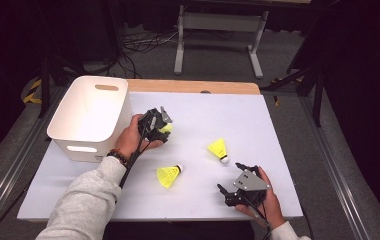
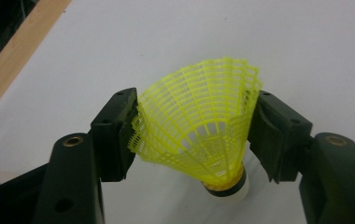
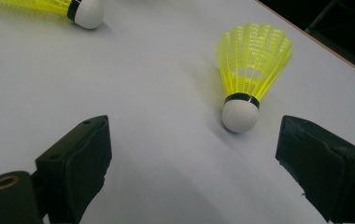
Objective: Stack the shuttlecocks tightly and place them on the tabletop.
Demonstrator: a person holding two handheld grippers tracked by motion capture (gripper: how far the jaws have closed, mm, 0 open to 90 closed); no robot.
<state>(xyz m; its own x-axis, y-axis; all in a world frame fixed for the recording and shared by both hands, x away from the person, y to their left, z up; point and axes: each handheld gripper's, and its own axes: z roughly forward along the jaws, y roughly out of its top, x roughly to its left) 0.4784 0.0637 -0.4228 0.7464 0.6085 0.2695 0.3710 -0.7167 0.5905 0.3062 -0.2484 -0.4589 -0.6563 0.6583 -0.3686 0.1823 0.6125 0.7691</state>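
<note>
Pinching the yellow mesh skirt of a shuttlecock (image 2: 199, 126) from both sides, the left claw (image 2: 194, 135) holds it just above the white bench (image 1: 218, 115), cork end lowermost and close to the surface, near the white plastic bin (image 1: 90, 117) at the bench's left. The right claw (image 3: 192, 168) rests spread wide at the bench's near right, nothing between its pads. A second shuttlecock (image 3: 248, 74) lies just ahead of it, white cork toward the claw. A third shuttlecock (image 1: 168, 175) lies on its side between the two hands.
</note>
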